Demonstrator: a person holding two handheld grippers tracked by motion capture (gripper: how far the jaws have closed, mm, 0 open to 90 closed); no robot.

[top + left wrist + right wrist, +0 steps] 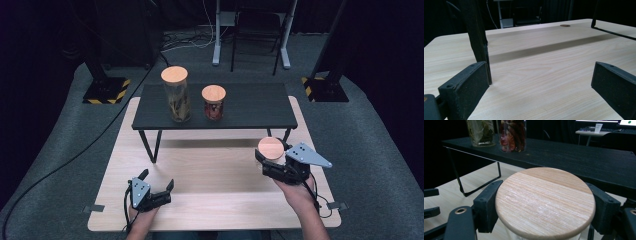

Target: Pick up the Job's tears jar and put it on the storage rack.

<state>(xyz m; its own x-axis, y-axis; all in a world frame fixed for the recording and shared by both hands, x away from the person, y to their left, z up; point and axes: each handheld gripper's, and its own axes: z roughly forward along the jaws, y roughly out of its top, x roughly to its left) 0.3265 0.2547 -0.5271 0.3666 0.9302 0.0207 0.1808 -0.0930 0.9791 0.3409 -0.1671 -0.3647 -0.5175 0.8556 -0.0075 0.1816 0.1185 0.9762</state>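
Jar (pixel 270 150) with round, fine-grained wood lid sits clamped between right gripper (pixel 272 159) pads, at 4 o'clock on the pale wood table (pixel 215 200). Left gripper (pixel 156 182) at 7 o'clock, jaws wide, nothing between. Two wood-lidded glass jars (pixel 176 95) on the black shelf (pixel 250 107), 12 o'clock.

Two wood-lidded jars, a tall one (pixel 175 95) and a short one (pixel 214 102), are standing side by side on a black shelf (pixel 250 107), which is sitting on the table (pixel 210 200)
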